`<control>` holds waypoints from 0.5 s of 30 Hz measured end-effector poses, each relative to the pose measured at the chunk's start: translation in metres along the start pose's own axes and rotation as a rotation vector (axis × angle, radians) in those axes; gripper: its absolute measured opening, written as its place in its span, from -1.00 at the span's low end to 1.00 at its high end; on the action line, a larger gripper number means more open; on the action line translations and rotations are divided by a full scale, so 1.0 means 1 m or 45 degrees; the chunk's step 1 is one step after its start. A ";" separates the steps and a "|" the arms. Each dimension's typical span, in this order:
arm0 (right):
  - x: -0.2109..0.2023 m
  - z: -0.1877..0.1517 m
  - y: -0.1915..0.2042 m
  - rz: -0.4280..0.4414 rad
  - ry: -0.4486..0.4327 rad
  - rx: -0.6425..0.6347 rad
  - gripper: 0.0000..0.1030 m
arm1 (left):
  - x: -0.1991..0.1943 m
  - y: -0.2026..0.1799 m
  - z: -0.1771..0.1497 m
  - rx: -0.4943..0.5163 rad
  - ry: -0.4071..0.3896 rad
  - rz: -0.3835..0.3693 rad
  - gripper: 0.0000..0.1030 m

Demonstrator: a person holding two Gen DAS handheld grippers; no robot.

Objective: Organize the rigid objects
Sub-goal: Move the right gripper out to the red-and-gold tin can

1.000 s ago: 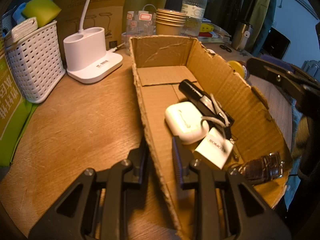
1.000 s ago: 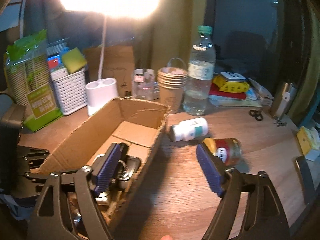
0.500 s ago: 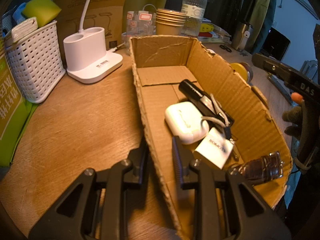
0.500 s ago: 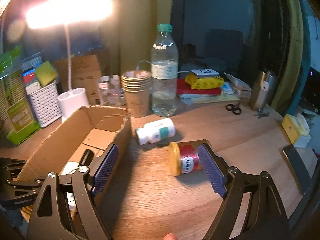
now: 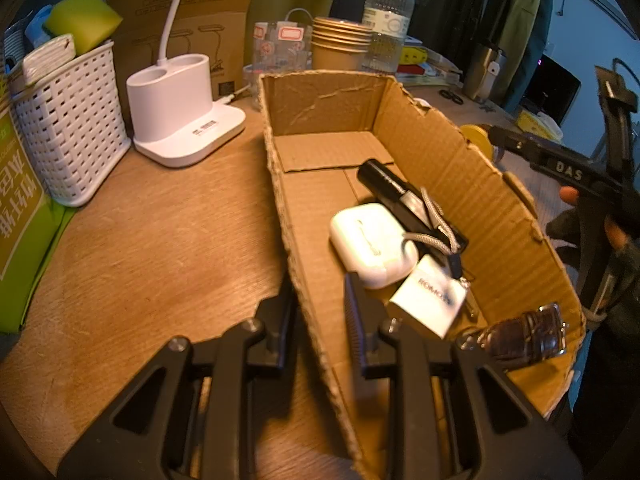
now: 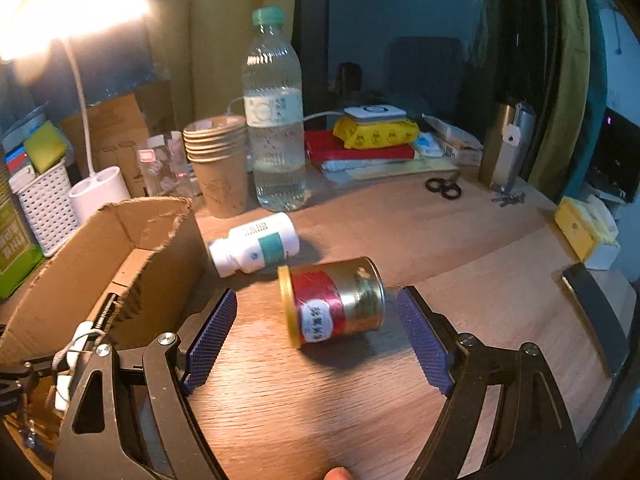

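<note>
- The tin can (image 6: 334, 304) lies on its side on the wooden surface (image 6: 460, 240), between the spread pads of the right claw (image 6: 316, 340), touching neither; its gold lid faces about 9 o'clock, toward the cardboard box (image 6: 120, 256).
- It looks stiff and probably fairly light; being round and smooth metal, it may roll or slip, so a hold across the middle of the barrel, over the red label, seems safest.
- The white pill bottle (image 6: 254, 248) lies at 11 o'clock from the can, just beside the box; hard plastic, likely light, best taken across its body.
- The left claw (image 5: 318, 312) is pressed nearly together, pinching the near wall of the box (image 5: 288, 216).
- Inside, a white case (image 5: 370, 244), a black stick (image 5: 400, 196) and a card tag (image 5: 430, 298) sit together.
- Readable: "ROMO…" on the tag, "DAS" on the right claw's frame in the left view. The can's white sticker carries characters too blurred to read.
</note>
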State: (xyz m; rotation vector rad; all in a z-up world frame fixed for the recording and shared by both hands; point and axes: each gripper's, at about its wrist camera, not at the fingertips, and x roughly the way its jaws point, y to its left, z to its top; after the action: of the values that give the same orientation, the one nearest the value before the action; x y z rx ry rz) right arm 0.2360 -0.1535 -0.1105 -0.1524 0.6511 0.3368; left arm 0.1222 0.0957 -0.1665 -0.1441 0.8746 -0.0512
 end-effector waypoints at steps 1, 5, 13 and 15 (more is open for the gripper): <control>0.002 0.000 -0.002 -0.002 0.003 0.003 0.65 | 0.000 0.000 0.000 0.000 0.000 0.000 -0.51; 0.012 0.003 -0.010 0.006 0.022 0.022 0.65 | 0.000 0.000 0.000 0.000 0.000 0.000 -0.51; 0.036 0.008 -0.019 0.036 0.078 0.053 0.65 | 0.000 0.000 0.000 0.000 0.000 0.000 -0.51; 0.043 0.009 -0.020 0.028 0.091 0.050 0.65 | 0.000 0.000 0.000 0.000 0.000 0.000 -0.51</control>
State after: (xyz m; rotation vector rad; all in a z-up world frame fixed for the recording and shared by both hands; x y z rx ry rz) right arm 0.2799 -0.1587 -0.1289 -0.1204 0.7299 0.3404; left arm 0.1222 0.0956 -0.1665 -0.1444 0.8749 -0.0513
